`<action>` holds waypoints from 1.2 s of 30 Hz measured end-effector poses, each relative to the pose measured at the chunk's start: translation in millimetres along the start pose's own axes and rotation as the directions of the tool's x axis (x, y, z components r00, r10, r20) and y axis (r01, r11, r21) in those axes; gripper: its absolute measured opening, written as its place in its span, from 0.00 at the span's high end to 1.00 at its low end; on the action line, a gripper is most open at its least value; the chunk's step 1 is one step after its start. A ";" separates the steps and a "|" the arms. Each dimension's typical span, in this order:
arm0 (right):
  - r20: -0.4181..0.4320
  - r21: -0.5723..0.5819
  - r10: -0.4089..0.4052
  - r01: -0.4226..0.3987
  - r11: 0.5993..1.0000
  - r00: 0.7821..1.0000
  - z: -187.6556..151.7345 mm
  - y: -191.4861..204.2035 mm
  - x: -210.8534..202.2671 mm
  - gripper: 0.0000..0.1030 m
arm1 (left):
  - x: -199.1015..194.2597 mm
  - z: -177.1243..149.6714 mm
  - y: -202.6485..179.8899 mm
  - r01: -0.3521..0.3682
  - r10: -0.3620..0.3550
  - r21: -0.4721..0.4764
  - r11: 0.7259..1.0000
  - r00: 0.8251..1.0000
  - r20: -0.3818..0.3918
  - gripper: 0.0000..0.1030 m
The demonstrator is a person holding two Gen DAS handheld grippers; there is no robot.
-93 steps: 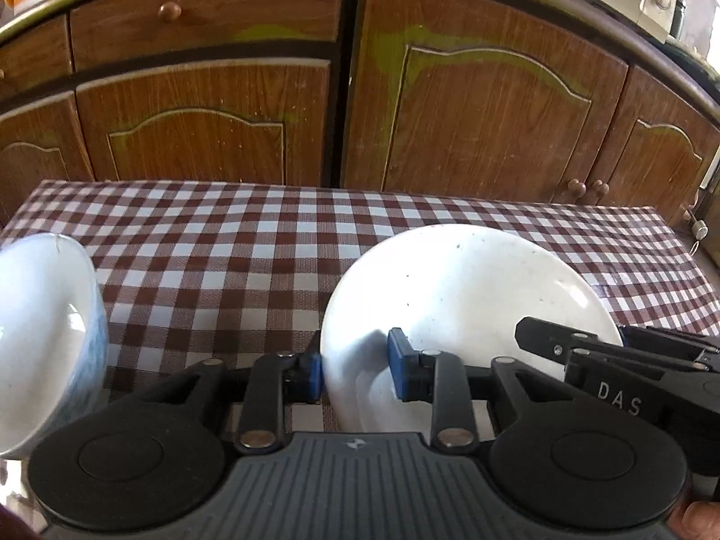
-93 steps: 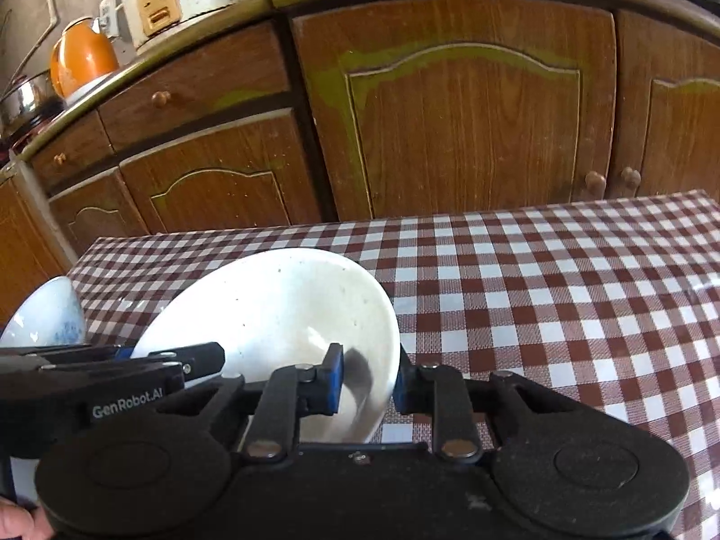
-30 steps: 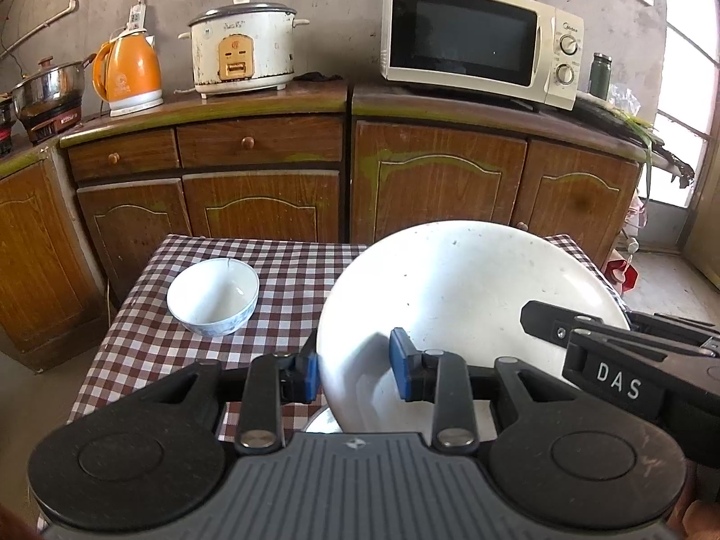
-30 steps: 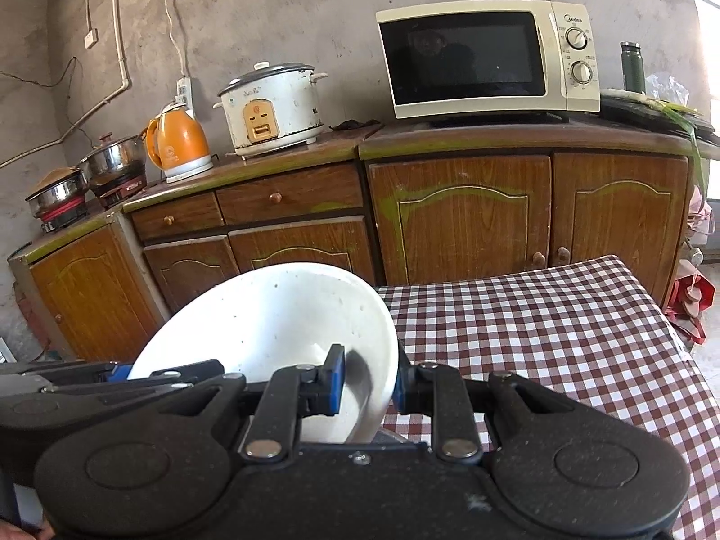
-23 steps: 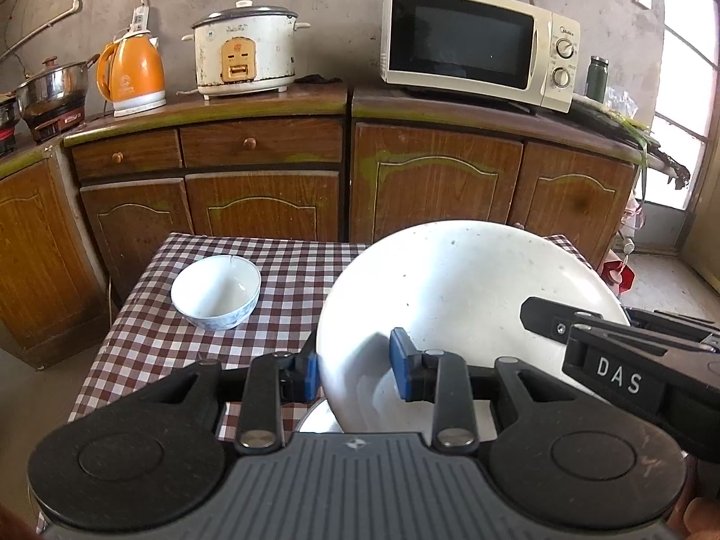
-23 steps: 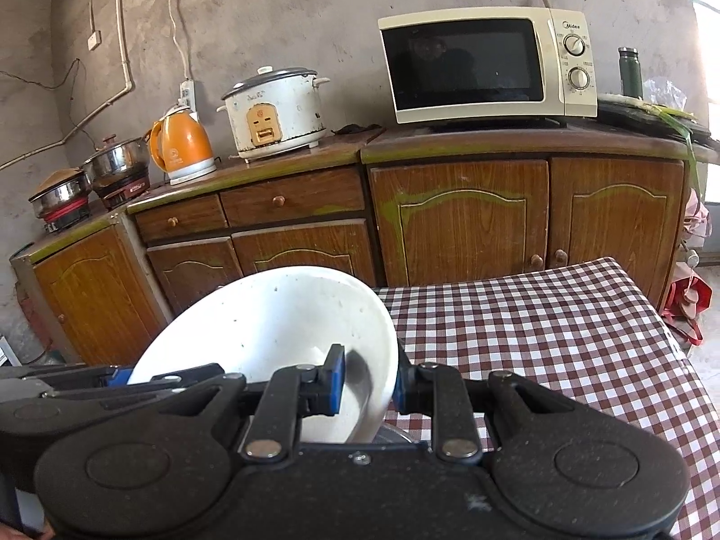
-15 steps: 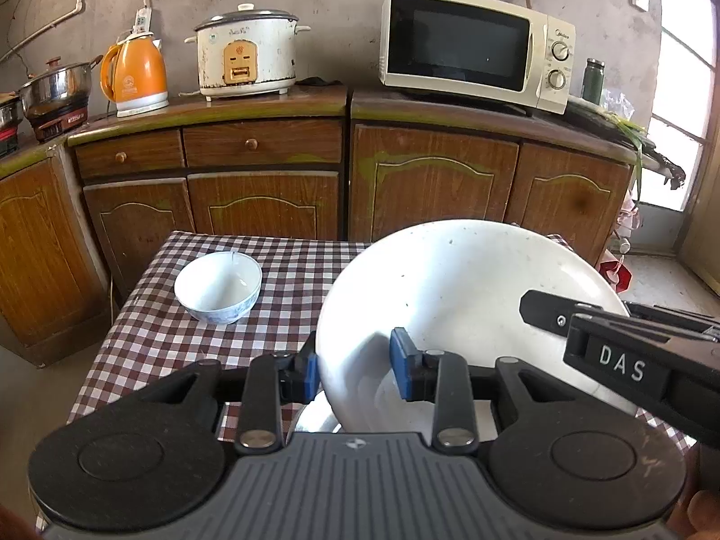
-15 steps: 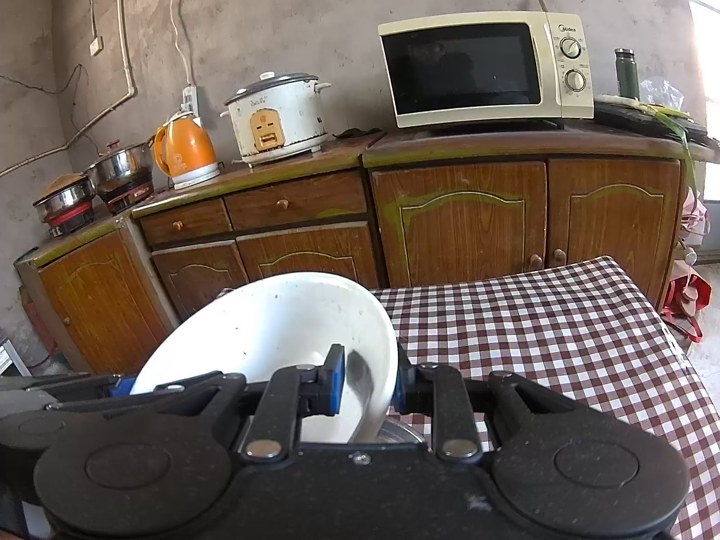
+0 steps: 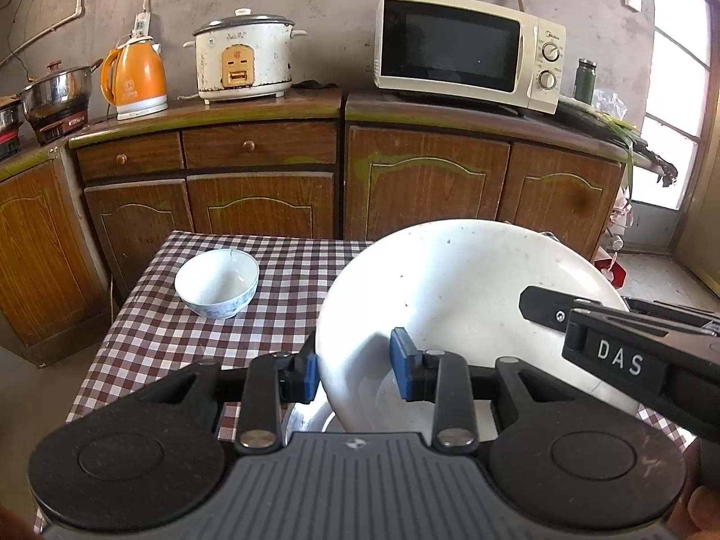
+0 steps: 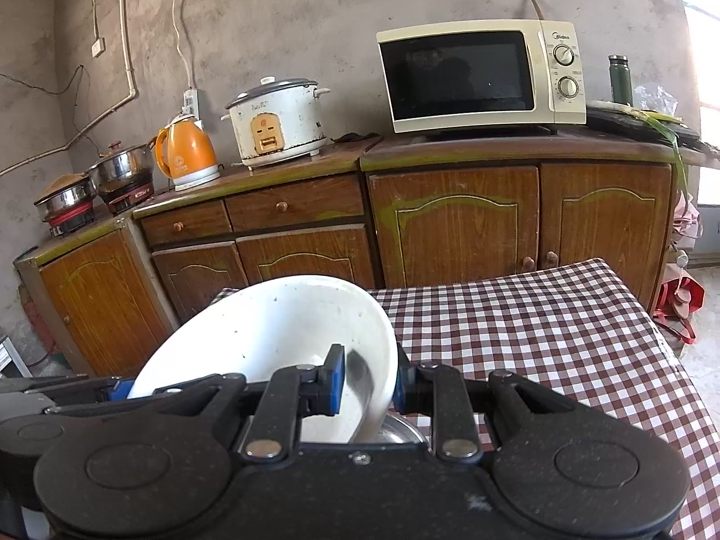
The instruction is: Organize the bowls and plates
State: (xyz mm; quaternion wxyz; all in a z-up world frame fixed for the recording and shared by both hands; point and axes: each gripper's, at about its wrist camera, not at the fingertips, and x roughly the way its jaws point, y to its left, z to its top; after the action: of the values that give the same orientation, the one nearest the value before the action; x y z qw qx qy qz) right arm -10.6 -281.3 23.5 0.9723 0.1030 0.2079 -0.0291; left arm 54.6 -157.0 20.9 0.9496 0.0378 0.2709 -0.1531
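A large white deep plate [image 9: 472, 297] hangs tilted above the near end of the checked table [image 9: 180, 337]. My left gripper [image 9: 354, 366] is shut on its left rim. My right gripper [image 10: 369, 382] is shut on its right rim [image 10: 382, 360]. The right gripper's black finger marked DAS [image 9: 621, 360] reaches in from the right in the left wrist view. A small white bowl with blue outside [image 9: 217, 283] stands upright on the table's far left. Under the held plate a shiny metal dish [image 9: 306, 418] peeks out, mostly hidden.
Brown cabinets [image 9: 427, 180] stand right behind the table. On their counter are a microwave [image 9: 468, 49], a rice cooker [image 9: 245, 60], an orange kettle [image 9: 135, 76] and pots [image 9: 54, 94]. The table's right side [image 10: 540, 337] shows only checked cloth.
Three seconds ago the plate was low over the cloth; it now hangs higher, still in both grips. In the last second both grippers drifted slightly and the small bowl slid right in view.
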 end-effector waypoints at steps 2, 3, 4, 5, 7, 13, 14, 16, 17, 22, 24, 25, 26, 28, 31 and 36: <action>0.000 0.002 0.001 -0.001 1.000 1.000 -1.8 -1.1 -2.0 0.74 | -1.2 -1.4 -1.2 0.001 -0.001 -0.003 1.000 1.000 -0.001 0.68; 0.001 0.001 -0.001 0.001 1.000 1.000 -2.7 -1.3 -3.1 0.74 | -1.9 -2.2 -2.2 0.000 0.000 -0.002 1.000 1.000 0.000 0.68; 0.002 -0.001 -0.003 0.003 1.000 1.000 -2.9 -1.2 -3.8 0.74 | -2.5 -3.0 -2.9 0.000 0.000 -0.002 1.000 1.000 0.001 0.68; 0.002 -0.002 -0.005 0.005 1.000 1.000 -3.8 -1.6 -4.7 0.74 | -3.0 -3.6 -3.6 0.000 0.000 -0.002 1.000 1.000 0.001 0.68; -0.001 0.003 -0.003 0.003 1.000 1.000 -4.4 -2.8 -5.8 0.74 | -3.4 -4.0 -3.9 0.001 -0.001 0.000 1.000 1.000 0.001 0.68; 0.002 0.010 -0.005 0.005 1.000 1.000 -7.5 -5.8 -10.9 0.74 | -6.3 -7.5 -6.9 0.006 -0.006 0.001 1.000 1.000 0.000 0.68; 0.003 0.011 -0.005 0.005 1.000 1.000 -7.9 -6.1 -11.9 0.74 | -7.1 -8.0 -7.6 0.007 -0.007 0.000 1.000 1.000 0.000 0.68; 0.005 0.012 -0.006 0.006 1.000 1.000 -9.1 -7.1 -13.9 0.74 | -7.8 -8.4 -8.9 0.008 -0.008 0.003 1.000 1.000 0.001 0.68; 0.006 0.013 -0.006 0.006 1.000 1.000 -9.3 -7.7 -14.9 0.74 | -8.5 -9.0 -10.0 0.008 -0.008 0.005 1.000 1.000 0.002 0.68; 0.007 0.026 -0.005 0.005 1.000 1.000 -11.3 -11.3 -18.0 0.74 | -9.7 -11.9 -13.5 0.013 -0.013 0.005 1.000 1.000 0.001 0.68; 0.009 0.030 -0.006 0.006 1.000 1.000 -11.9 -12.9 -19.6 0.74 | -10.2 -13.1 -14.6 0.015 -0.015 0.005 1.000 1.000 0.001 0.68; 0.009 0.031 -0.007 0.007 1.000 1.000 -12.2 -13.7 -20.2 0.74 | -10.4 -13.6 -15.2 0.016 -0.016 0.006 1.000 1.000 0.000 0.68; 0.009 0.032 -0.008 0.007 0.999 1.000 -12.4 -14.2 -20.8 0.74 | -10.8 -14.0 -16.0 0.017 -0.017 0.006 1.000 1.000 0.001 0.68; 0.010 0.032 -0.008 0.008 0.999 1.000 -13.1 -15.1 -21.8 0.74 | -11.2 -14.3 -15.8 0.018 -0.018 0.006 1.000 1.000 0.001 0.68; 0.011 0.034 -0.012 0.011 0.999 1.000 -14.3 -15.3 -23.8 0.74 | -11.9 -15.3 -17.4 0.021 -0.021 0.009 1.000 1.000 0.000 0.68; 0.013 0.040 -0.015 0.015 0.999 1.000 -17.2 -19.4 -28.4 0.74 | -13.1 -17.8 -20.5 0.031 -0.031 0.011 0.999 1.000 -0.001 0.68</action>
State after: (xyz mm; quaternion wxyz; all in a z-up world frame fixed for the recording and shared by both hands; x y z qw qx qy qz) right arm -45.3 -296.3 16.2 0.9711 0.1208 0.2017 -0.0413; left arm 28.7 -170.2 12.8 0.9468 0.0390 0.2710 -0.1691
